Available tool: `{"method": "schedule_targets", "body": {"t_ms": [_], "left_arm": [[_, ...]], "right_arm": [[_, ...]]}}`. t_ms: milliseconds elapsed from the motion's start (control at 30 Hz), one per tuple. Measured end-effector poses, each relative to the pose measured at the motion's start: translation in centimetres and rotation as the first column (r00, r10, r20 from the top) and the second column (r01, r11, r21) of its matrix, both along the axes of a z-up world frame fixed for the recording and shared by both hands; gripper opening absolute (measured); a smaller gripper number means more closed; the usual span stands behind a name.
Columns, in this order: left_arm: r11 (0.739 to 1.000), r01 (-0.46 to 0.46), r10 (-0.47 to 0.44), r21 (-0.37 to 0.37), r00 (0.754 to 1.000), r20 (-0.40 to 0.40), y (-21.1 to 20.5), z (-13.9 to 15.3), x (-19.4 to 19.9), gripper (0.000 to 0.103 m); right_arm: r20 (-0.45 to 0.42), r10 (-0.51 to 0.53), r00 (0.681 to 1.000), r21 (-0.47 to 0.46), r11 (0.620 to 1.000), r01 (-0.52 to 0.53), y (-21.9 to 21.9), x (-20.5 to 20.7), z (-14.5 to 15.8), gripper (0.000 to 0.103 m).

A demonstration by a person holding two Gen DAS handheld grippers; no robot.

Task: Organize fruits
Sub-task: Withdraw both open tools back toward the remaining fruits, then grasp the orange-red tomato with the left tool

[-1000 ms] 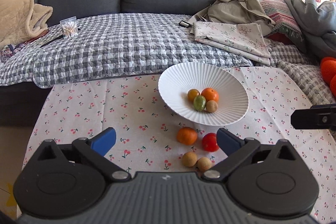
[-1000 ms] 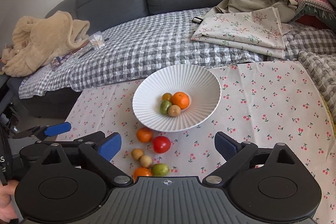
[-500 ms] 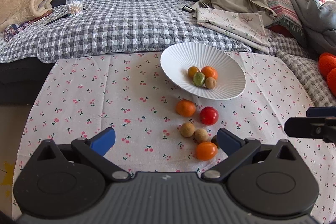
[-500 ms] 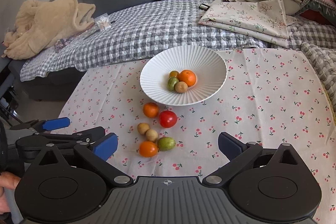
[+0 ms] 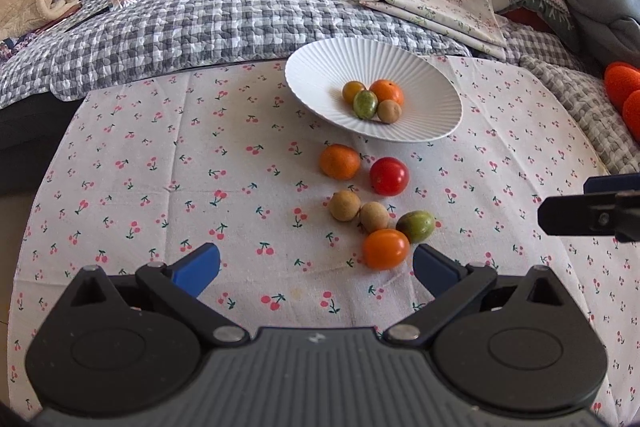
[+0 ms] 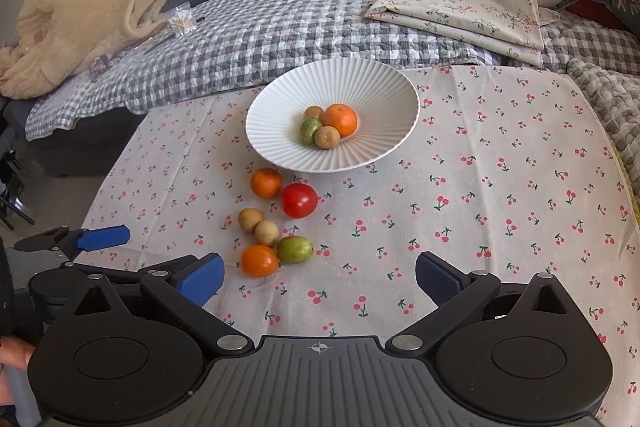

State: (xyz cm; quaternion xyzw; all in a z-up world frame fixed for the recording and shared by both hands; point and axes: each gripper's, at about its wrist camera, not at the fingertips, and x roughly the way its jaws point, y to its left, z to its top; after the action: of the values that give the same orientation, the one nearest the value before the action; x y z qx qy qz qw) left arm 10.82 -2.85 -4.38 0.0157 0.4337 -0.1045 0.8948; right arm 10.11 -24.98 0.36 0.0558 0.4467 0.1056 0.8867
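Right claw (image 5: 588, 215) cut off at frame edge

On the counter, a white ribbed bowl (image 5: 320, 83) holding four small fruits bunched together: an orange (image 5: 387, 91), a yellowish one (image 5: 353, 91), a green one (image 5: 365, 104) and a brown one (image 5: 389, 111). Just in front of the bowl, loose on the cherry-print cloth: an orange mandarin (image 5: 339, 161) beside a red tomato (image 5: 389, 176). Nearer still, two brown round fruits (image 5: 345, 205) (image 5: 374, 216) touching, a green fruit (image 5: 416, 225) and an orange tomato (image 5: 385, 248) clustered close.
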Motion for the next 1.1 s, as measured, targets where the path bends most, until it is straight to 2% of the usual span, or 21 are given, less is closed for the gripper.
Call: {"method": "schedule_targets", "body": {"t_ms": [133,400,567,667,833,900,1100], "left_arm": [[0.999,0.034,-0.034,-0.011,0.999,-0.015,-0.6,-1.3,0.0,0.102],[0.994,0.104,-0.104,0.025,0.994,-0.014,-2.1,-4.2,0.2,0.097],[0.989,0.148,-0.149,0.022,0.988,0.037,-3.1,-4.7,0.6,0.080],[0.978,0.202,-0.206,0.057,0.976,0.072,-4.2,-5.1,0.7,0.070],[0.960,0.268,-0.274,0.082,0.959,0.074,-5.4,-6.3,0.9,0.038],[0.957,0.279,-0.285,0.084,0.955,0.079,-5.6,-6.3,0.8,0.032],[0.960,0.275,-0.278,0.059,0.960,0.047,-5.0,-5.8,0.7,0.031]], "right_arm": [[-0.004,-0.005,1.000,-0.015,1.000,0.005,-0.1,0.1,-0.5,0.103],[-0.011,-0.032,0.999,-0.023,0.999,0.032,-0.7,0.5,-1.1,0.103],[-0.020,-0.051,0.999,-0.021,0.999,0.050,-1.2,1.0,-1.6,0.103],[-0.013,-0.059,0.998,-0.020,0.998,0.059,-1.2,1.1,-1.7,0.103],[-0.011,-0.045,0.999,-0.025,0.999,0.044,-0.7,1.3,-2.1,0.102],[-0.009,-0.030,1.000,-0.030,0.999,0.030,-0.4,1.5,-2.4,0.102],[-0.010,0.009,1.000,-0.042,0.999,-0.009,0.0,2.3,-3.9,0.101]]}}
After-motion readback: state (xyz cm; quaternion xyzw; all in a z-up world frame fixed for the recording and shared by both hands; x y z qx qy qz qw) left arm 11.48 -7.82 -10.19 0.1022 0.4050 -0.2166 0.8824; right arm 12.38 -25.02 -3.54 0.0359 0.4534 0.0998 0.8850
